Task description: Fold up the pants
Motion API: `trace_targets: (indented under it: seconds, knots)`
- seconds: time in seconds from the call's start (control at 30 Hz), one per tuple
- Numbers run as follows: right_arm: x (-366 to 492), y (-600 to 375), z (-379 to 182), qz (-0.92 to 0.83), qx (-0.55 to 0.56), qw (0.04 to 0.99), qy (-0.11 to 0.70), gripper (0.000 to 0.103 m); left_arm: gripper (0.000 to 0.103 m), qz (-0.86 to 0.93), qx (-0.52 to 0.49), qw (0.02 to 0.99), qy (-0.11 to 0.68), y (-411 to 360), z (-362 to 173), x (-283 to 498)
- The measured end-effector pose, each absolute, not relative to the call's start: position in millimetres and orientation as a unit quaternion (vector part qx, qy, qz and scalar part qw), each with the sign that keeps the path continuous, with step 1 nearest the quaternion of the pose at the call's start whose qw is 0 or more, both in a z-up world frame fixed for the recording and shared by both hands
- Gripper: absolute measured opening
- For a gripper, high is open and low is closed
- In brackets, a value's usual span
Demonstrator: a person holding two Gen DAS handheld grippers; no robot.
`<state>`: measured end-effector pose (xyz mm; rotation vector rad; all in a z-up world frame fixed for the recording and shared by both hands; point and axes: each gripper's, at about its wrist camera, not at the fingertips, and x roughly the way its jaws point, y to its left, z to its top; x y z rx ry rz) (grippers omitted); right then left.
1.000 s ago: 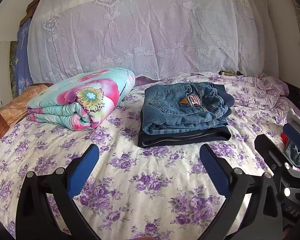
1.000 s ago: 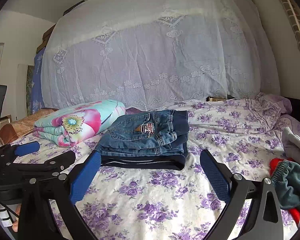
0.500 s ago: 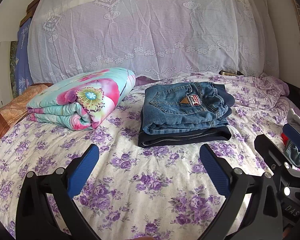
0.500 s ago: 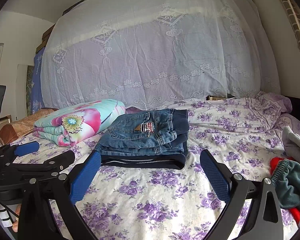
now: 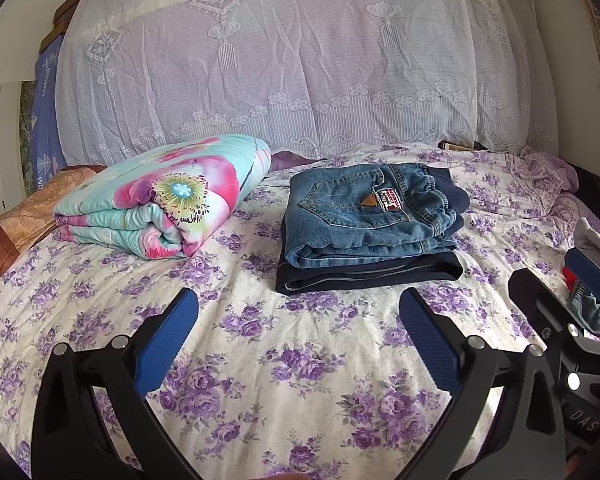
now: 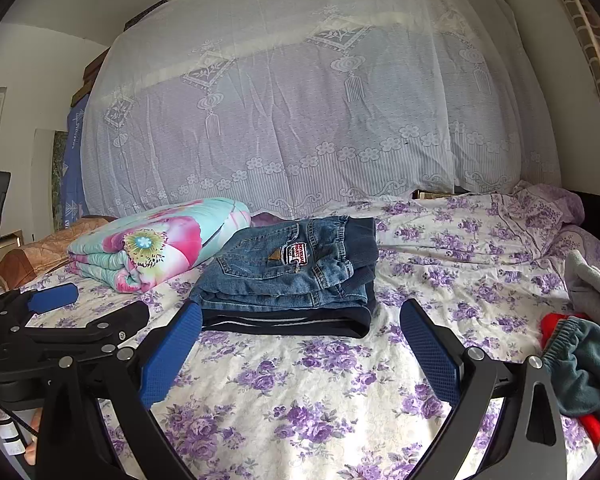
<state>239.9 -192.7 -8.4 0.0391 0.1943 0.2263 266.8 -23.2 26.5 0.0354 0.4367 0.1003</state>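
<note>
Left gripper [image 5: 298, 320]: fingers spread wide, nothing between the blue pads [image 5: 168, 340]; hovers over bare bedsheet [image 5: 300, 380], short of the stack. Also seen at left edge of right-wrist view [image 6: 80, 304], same wide spread.
Right gripper [image 6: 300, 332]: fingers wide apart, empty; left pad [image 6: 172, 356] just in front of stack's near-left corner, not touching as far as view shows.
Folded jeans [image 5: 364, 216]: blue denim, folded flat, back-pocket patch facing up; on top of dark folded pants [image 5: 364, 276], edges roughly aligned. Stack sits mid-bed, free of both grippers.
Quilt [image 5: 168, 200]: floral, folded, just left of stack, small gap between.
Loose clothes [image 6: 580, 360]: grey, teal, red heap at right bed edge, well apart from stack.
Lace curtain [image 5: 300, 60]: hangs behind bed.
Pillow [image 5: 24, 224]: brown, far left, beside quilt.
Change vs 0.5 s and 1.0 s ago: none visible. Grippers at same spots, same opening; stack, quilt, heap unmoved.
</note>
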Motion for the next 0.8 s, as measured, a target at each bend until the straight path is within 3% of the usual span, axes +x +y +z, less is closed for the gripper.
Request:
trace_targets:
  seconds: [0.8]
  knots:
    - [240.1, -191.8, -12.6, 0.110, 0.024, 0.988, 0.105, 0.100, 0.098, 0.054, 0.017, 0.972, 0.228, -25.7, 21.9, 268.3]
